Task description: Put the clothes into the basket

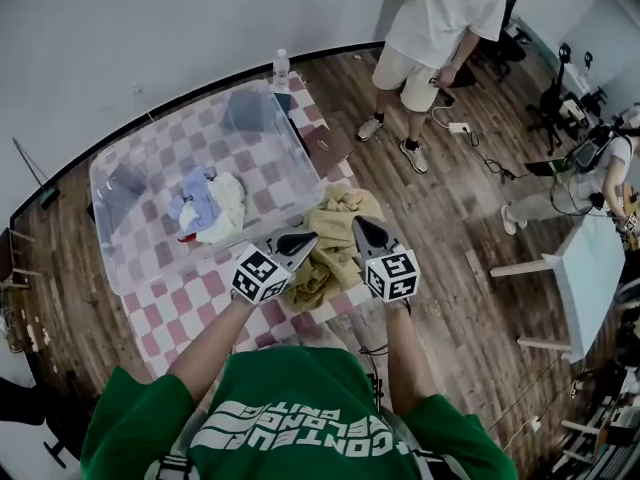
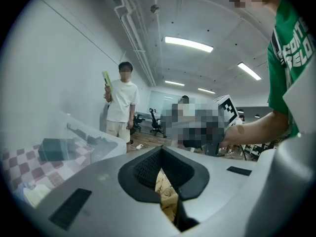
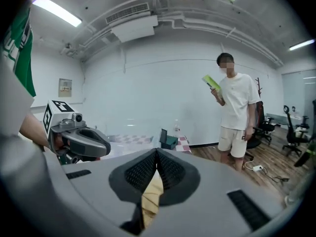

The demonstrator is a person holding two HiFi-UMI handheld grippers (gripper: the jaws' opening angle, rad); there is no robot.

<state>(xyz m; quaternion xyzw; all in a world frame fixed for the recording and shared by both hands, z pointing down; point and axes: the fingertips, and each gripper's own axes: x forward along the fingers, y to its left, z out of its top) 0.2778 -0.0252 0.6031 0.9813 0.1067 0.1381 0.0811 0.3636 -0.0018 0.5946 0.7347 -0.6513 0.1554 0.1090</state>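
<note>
Hanging just beside the basket's [image 1: 170,126] near right corner, a yellow garment [image 1: 338,211] is held up by both grippers, outside the basket and partly over the checkered worktop [image 1: 200,303] edge. The left gripper [image 1: 300,240] is closed tight on the garment; in the left gripper view, yellow cloth [image 2: 165,194] is seen pinched between the shut jaws of the left gripper [image 2: 159,151]. The right gripper [image 1: 365,230] is closed on the same garment, with cloth [image 3: 150,196] caught between its jaws in the right gripper view [image 3: 157,154]. Blue and cream clothes [image 1: 205,206] are already lying inside the basket, near its middle. A bottle [image 1: 281,68] is seen beyond the basket's far corner. A bystander [image 1: 430,28] is seen standing on the floor well beyond the basket.
</note>
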